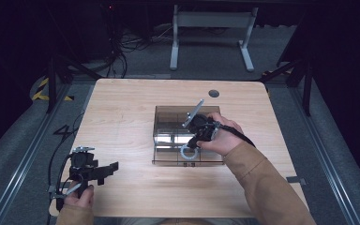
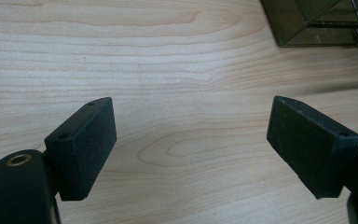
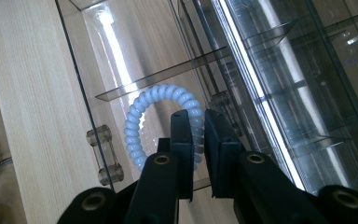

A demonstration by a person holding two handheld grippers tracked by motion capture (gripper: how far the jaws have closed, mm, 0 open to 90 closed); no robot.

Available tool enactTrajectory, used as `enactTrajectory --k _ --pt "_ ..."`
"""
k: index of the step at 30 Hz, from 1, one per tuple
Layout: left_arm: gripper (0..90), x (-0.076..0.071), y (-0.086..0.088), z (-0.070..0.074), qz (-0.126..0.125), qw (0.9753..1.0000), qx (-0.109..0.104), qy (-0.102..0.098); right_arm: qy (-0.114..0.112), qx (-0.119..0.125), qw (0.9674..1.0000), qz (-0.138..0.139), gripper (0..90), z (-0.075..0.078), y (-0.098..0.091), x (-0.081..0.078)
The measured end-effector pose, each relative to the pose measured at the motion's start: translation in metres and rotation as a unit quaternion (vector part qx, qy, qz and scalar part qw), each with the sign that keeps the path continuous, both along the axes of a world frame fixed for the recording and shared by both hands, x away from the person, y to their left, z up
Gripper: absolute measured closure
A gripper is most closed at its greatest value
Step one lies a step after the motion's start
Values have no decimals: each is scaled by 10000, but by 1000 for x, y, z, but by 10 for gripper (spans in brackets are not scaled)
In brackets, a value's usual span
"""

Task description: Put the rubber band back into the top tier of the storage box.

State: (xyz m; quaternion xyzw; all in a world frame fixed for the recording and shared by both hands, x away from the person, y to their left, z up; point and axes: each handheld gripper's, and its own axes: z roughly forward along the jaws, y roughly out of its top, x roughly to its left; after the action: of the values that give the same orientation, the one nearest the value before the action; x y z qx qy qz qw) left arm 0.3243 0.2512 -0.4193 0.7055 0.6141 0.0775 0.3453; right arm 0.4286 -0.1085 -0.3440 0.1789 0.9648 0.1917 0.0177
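Observation:
A smoky clear compartment box [image 1: 168, 117] stands in the middle of the wooden table. A pale blue coiled ring [image 1: 186, 151] hangs over the box's front section, and my right gripper [image 1: 194, 140] is shut on its near side. In the right gripper view the ring [image 3: 137, 126] passes between the two black jaws of the right gripper [image 3: 198, 119], above a clear divider of the box [image 3: 168, 74]. My left gripper [image 1: 107, 172] rests at the table's front left, held by a hand. Its jaws stand wide apart in the left gripper view [image 2: 191, 135], with bare wood between them.
A round dark grommet [image 1: 213, 93] sits near the table's far edge. The box corner [image 2: 307, 23] lies ahead and right of the left gripper. Beyond the table are the white legs of another desk [image 1: 174, 42] and cables on the floor.

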Motion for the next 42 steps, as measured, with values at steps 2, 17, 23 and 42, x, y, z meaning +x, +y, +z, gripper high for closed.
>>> enactTrajectory --k 2,17,23,42 --pt "163 0 0 0 2 10000 -4 -2 20 -16 10000 -8 824 -1 0 0" --pt "163 1 -1 0 -23 10000 5 -13 103 -124 9999 26 824 -8 1 0" --pt "163 1 -1 0 -11 10000 2 -20 91 -161 9998 62 820 -10 2 0" --pt "163 2 -1 0 -19 10000 -2 4 -114 431 9989 142 706 5 -8 -7"
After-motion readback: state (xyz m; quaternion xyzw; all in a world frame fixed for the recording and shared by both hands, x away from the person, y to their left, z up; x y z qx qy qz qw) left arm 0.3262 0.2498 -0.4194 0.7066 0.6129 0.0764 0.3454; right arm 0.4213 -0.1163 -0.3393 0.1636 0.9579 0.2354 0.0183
